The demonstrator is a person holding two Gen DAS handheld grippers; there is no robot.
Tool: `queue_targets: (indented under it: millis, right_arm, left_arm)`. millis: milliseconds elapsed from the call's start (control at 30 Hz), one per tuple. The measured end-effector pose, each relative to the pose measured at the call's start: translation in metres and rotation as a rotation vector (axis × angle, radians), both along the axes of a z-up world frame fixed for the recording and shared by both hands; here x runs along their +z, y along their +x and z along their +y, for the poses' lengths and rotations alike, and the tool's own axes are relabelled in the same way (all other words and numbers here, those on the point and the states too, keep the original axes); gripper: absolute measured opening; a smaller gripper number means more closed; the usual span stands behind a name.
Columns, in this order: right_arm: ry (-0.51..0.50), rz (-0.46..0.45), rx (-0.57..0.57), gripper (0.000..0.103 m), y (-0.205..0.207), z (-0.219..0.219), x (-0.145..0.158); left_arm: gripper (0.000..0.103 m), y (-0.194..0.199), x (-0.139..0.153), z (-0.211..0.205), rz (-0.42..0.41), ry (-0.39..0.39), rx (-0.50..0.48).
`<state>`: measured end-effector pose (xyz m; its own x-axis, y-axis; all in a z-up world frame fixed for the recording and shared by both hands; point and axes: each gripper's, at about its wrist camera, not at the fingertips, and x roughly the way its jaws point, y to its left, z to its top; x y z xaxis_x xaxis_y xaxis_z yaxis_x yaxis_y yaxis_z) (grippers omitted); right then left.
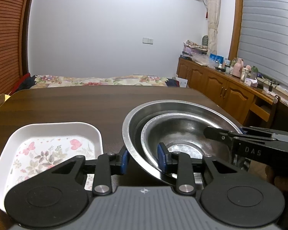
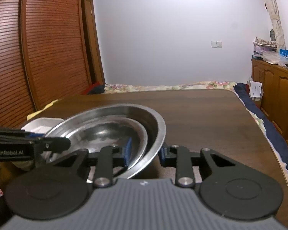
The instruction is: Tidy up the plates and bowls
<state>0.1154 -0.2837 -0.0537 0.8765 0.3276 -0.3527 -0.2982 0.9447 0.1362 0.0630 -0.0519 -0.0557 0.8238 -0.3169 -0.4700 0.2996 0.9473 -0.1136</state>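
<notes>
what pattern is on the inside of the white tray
A floral print with pink butterflies on the white tray, clearest in the left wrist view.

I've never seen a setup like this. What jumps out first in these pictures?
Two nested steel bowls on the dark wooden table: a smaller bowl sits inside a larger bowl. Two hand-held tools pinch their rims between blue pads from opposite sides, the left tool on the near-left rim and the right tool on the right rim. Left of the bowls lies a white tray with a flower print.
</notes>
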Motion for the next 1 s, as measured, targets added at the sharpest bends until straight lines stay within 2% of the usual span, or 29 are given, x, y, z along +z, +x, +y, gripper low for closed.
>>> queue_targets:
  millis: [133,567,1000]
  right_arm:
    - [0.058,-0.007,-0.005,0.029,-0.002,0.001,0.007]
    - [0.082,-0.09,0.061,0.029,-0.008,0.027,0.051]
    - [0.073,-0.1,0.126,0.029,-0.008,0.055,0.063]
  left_arm:
    - [0.033,-0.001,0.014,0.007,-0.013,0.008,0.005]
    - [0.033,-0.017,0.067,0.044,-0.114,-0.006,0.035]
    - [0.032,-0.028,0.08,0.078,-0.136,-0.021,0.08]
